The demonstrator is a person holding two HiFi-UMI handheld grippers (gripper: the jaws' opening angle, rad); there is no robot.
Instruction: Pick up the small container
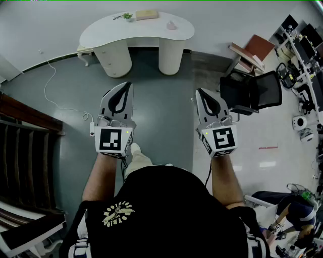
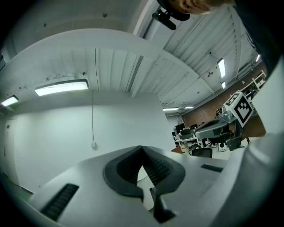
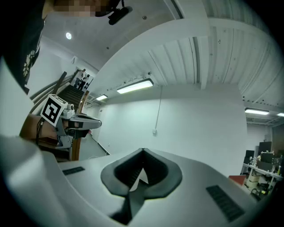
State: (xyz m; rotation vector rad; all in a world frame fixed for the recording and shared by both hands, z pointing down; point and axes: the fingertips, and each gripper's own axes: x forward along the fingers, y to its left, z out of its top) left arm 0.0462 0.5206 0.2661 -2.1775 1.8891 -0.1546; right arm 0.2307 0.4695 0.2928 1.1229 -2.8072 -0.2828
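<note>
**A:** Where's the small container (image 1: 171, 24) at this point? And is there any text worth reading?

**B:** As far as I can tell it's the little pale pinkish thing on the right part of the white kidney-shaped table (image 1: 101, 33), over by the far wall. It's too small in the head view to be sure what it is, honestly. A flat beige box (image 1: 147, 14) sits near it, and there's a bit of green plant (image 1: 126, 16) left of that. All three are well away from both grippers.

**A:** And the grippers?

**B:** The left gripper (image 1: 125, 86) and right gripper (image 1: 202, 91) are held side by side over the grey floor, pointing toward the table. In each gripper view the dark pads meet at the tips with nothing pinched between them, just wall and ceiling behind. So both are closed and empty.

**A:** Labels?

**B:** No actual words. Each gripper has its black-and-white square marker, and the person's black shirt carries a pale gold emblem (image 1: 117, 212), with any lettering too small to read. Off to the right there's a black office chair (image 1: 252, 90), and a white cable (image 1: 50, 90) trails over the floor on the left.
</note>
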